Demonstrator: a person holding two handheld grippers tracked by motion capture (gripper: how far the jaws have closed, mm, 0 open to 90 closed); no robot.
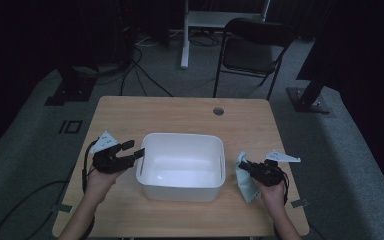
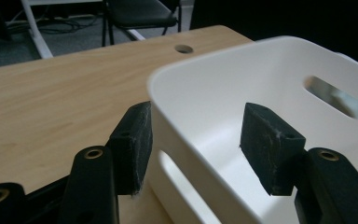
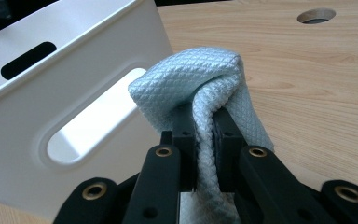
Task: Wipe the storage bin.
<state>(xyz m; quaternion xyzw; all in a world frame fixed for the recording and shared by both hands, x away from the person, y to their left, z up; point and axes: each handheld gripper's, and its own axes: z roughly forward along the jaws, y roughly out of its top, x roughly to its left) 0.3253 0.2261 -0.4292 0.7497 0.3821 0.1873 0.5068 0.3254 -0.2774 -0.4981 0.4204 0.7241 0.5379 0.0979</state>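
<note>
A white bin (image 1: 181, 166) sits mid-surface (image 1: 180, 112). The left gripper (image 1: 130, 151) stands with jaws spread astride the bin's left wall, pads clear of it. The right gripper (image 1: 246, 166), just right of the bin, pinches a pale blue cloth (image 3: 205, 93). Best practice now: square the left pads on the wall before squeezing, and keep the cloth clamped. No readable writing or brand shows.
</note>
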